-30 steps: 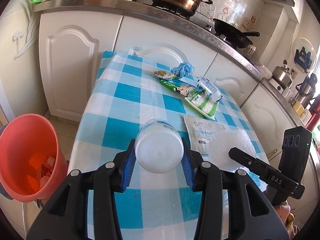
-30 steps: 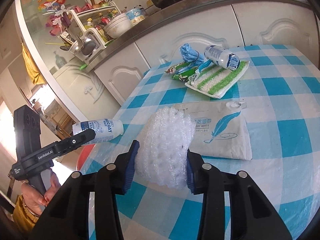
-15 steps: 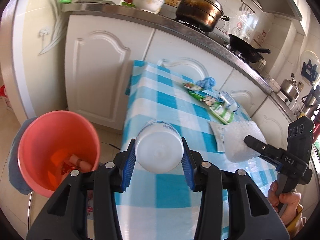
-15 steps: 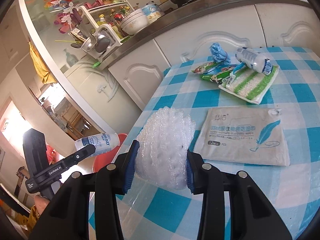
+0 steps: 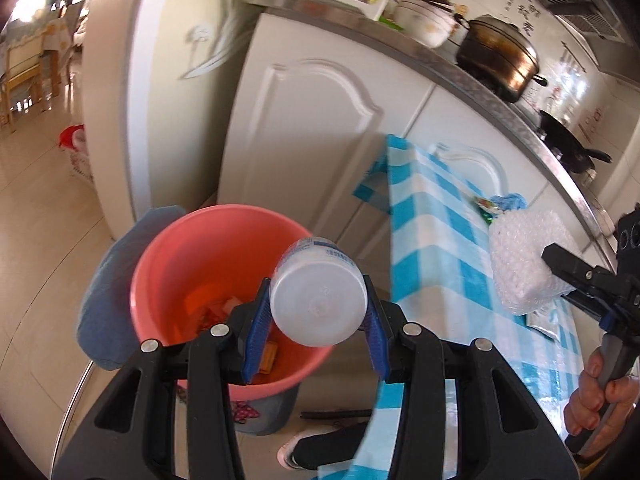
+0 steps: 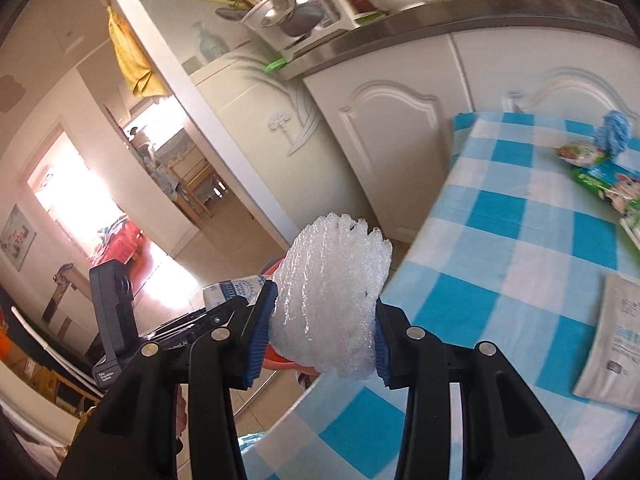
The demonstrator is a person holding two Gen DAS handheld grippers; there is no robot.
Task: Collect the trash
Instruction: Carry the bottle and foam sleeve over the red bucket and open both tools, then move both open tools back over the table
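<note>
Gripping white plastic bottle in left gripper, blue pads clamped on both sides, bottle base toward camera. Held above red bucket, at its right rim. Blue band of print on bottle label, not readable in left wrist view; in right wrist view same bottle pokes out behind the bubble wrap, blue lettering on label too blurred to read. Bucket holds scraps, orange and pale, and sits on floor beside table with blue-and-white checked tablecloth. Grey-blue cloth draped against bucket's left side.

Clenched on wad of bubble wrap: right gripper, pads pressing both sides, wad held over table's left edge near the corner. Same wad seen in left wrist view, held by right gripper with hand on its handle.

Lying flat on tablecloth, at right: grey-white sachet with small printed text, unreadable. At far end of the table: green snack wrappers with cartoon print, and blue crumpled item touching them. No brand legible.

Small white text on left gripper body in right wrist view, too small to make out. Black characters on wall above pot, not legible. Dish rack on counter.
</note>
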